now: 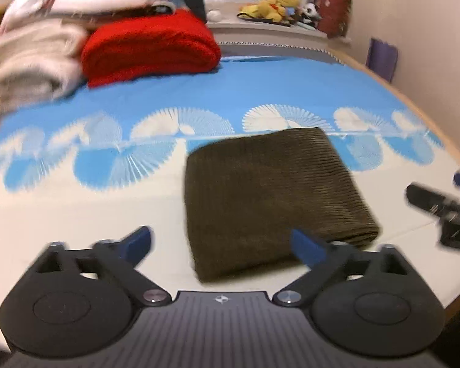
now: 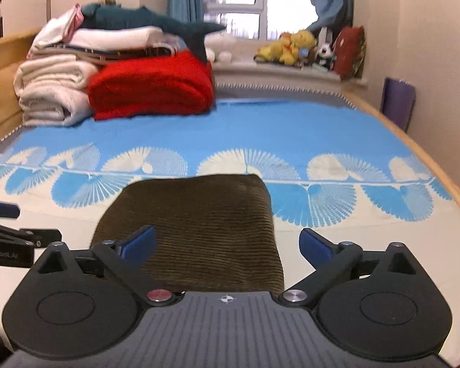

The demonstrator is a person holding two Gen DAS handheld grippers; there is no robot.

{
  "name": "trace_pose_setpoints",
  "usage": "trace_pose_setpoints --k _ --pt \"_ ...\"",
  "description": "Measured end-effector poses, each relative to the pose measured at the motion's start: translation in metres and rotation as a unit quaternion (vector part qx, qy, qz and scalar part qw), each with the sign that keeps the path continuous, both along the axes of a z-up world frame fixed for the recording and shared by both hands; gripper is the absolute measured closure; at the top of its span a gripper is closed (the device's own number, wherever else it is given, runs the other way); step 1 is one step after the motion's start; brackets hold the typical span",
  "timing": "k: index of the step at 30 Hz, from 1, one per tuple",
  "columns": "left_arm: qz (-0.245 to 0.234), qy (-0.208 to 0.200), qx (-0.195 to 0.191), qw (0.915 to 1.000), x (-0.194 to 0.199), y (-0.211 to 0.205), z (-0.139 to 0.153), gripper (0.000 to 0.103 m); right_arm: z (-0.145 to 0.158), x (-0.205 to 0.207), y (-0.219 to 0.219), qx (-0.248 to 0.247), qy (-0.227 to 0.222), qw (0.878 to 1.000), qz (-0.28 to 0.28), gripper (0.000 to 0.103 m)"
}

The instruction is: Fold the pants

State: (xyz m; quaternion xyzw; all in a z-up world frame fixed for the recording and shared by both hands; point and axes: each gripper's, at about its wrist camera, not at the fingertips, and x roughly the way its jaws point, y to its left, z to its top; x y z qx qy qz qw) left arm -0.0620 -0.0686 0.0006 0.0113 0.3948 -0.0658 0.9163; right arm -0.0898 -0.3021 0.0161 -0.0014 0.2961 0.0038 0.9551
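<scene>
The pants (image 1: 270, 196) are dark olive corduroy, folded into a compact rectangle that lies flat on the bed sheet (image 1: 168, 101). In the left wrist view my left gripper (image 1: 220, 245) hangs above the near left part of the bundle, jaws wide apart, nothing between them. The right gripper's black body (image 1: 444, 214) shows at the right edge there. In the right wrist view the same folded pants (image 2: 196, 224) lie straight ahead, and my right gripper (image 2: 227, 245) stands open over their near edge, holding nothing. A part of the left gripper (image 2: 9, 239) shows at the left.
Folded white blankets (image 2: 52, 89), a red blanket (image 2: 150, 86) and a dark plush shark (image 2: 144, 21) are stacked at the bed's far left. Soft toys (image 2: 291, 46) and a red cushion (image 2: 349, 52) sit on the window sill. A wooden bed frame (image 2: 414, 153) runs along the right wall.
</scene>
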Motion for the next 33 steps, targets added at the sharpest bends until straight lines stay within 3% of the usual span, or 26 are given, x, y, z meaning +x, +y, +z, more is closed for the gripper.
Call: trace_pose_setpoints --k 2,5,16,33 --pt "0.018 0.005 -0.011 0.9998 -0.010 0.001 -0.011 0.000 0.000 -0.009 0.000 -0.011 0.005 1.000 -0.010 0.001" --pt "0.034 0.038 0.018 0.9985 -0.009 -0.002 -0.030 0.001 -0.004 -0.016 0.001 -0.004 0.029 0.999 -0.030 0.001" --pt "0.029 0.048 0.003 0.9984 0.009 -0.012 -0.038 0.001 -0.025 0.000 0.005 -0.010 0.099 0.994 -0.043 0.001" --pt "0.032 0.052 0.003 0.9981 0.014 -0.014 -0.046 0.001 -0.031 0.016 0.025 -0.012 0.115 0.993 -0.017 0.001"
